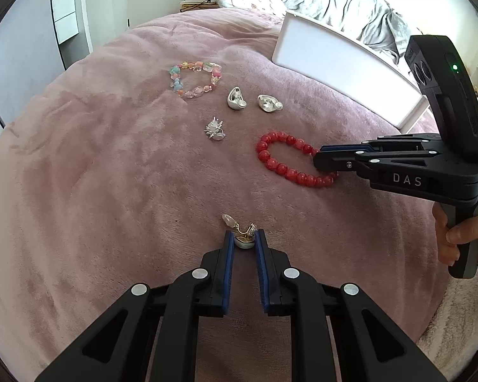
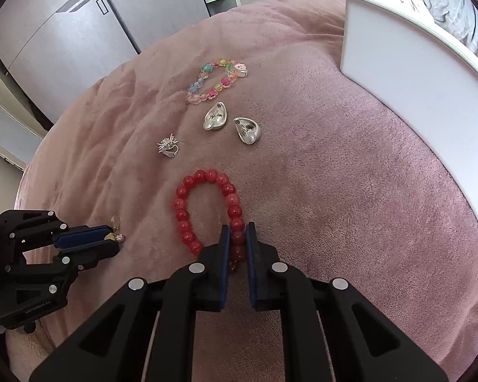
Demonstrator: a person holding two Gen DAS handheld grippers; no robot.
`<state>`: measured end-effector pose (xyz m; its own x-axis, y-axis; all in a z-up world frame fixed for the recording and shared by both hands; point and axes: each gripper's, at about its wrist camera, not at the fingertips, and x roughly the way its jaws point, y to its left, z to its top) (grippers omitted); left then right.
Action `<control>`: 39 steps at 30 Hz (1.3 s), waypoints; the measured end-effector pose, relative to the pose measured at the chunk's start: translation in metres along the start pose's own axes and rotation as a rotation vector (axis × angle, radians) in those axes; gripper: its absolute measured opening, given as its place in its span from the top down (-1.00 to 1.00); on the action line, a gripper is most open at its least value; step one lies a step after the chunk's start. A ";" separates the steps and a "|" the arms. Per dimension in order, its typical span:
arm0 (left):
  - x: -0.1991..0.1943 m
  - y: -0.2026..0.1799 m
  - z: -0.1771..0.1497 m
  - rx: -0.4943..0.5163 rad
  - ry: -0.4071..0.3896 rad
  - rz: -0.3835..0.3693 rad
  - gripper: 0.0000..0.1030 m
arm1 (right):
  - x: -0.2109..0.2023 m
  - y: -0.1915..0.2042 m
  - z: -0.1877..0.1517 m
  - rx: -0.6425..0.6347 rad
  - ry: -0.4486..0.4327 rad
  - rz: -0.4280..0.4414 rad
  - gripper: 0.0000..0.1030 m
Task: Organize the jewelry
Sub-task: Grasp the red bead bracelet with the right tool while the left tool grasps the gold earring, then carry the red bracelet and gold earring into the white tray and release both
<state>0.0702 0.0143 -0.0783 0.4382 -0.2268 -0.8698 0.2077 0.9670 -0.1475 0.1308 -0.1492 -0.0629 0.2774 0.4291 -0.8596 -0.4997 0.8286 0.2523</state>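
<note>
Jaws first: the right gripper (image 2: 238,238) pinches one red bead bracelet (image 2: 207,210) by its near side; the left gripper (image 1: 244,242) clamps one small gold earring (image 1: 243,234), perhaps with a pearl. Both pieces lie on the pink blanket (image 1: 111,175). One white tray (image 2: 414,89) stands beyond. Loose there: one pastel bead bracelet (image 1: 194,78), two silver teardrop earrings (image 1: 235,98), one spiky silver earring (image 1: 215,130).

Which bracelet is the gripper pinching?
The red bead bracelet. The right gripper is shut on its beads, while the pastel multicoloured bead bracelet lies untouched farther away, beyond the two silver earrings.
</note>
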 end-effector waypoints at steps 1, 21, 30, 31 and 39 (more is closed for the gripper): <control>0.000 0.000 0.000 -0.005 0.001 0.001 0.64 | -0.002 -0.002 -0.001 0.003 -0.003 0.005 0.80; -0.020 -0.024 0.022 -0.060 -0.019 0.007 0.64 | -0.095 -0.037 0.010 0.055 -0.151 0.107 0.80; -0.033 -0.050 0.040 -0.044 -0.057 0.038 0.64 | -0.128 -0.066 0.012 0.081 -0.201 0.109 0.80; -0.035 -0.053 0.043 -0.042 -0.063 0.034 0.64 | -0.131 -0.068 0.012 0.081 -0.205 0.109 0.80; -0.050 -0.087 0.080 0.028 -0.125 0.011 0.64 | -0.162 -0.095 0.011 0.089 -0.249 0.075 0.80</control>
<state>0.1000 -0.0673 0.0157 0.5454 -0.2308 -0.8058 0.2260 0.9662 -0.1239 0.1430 -0.2935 0.0570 0.4416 0.5563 -0.7039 -0.4551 0.8150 0.3586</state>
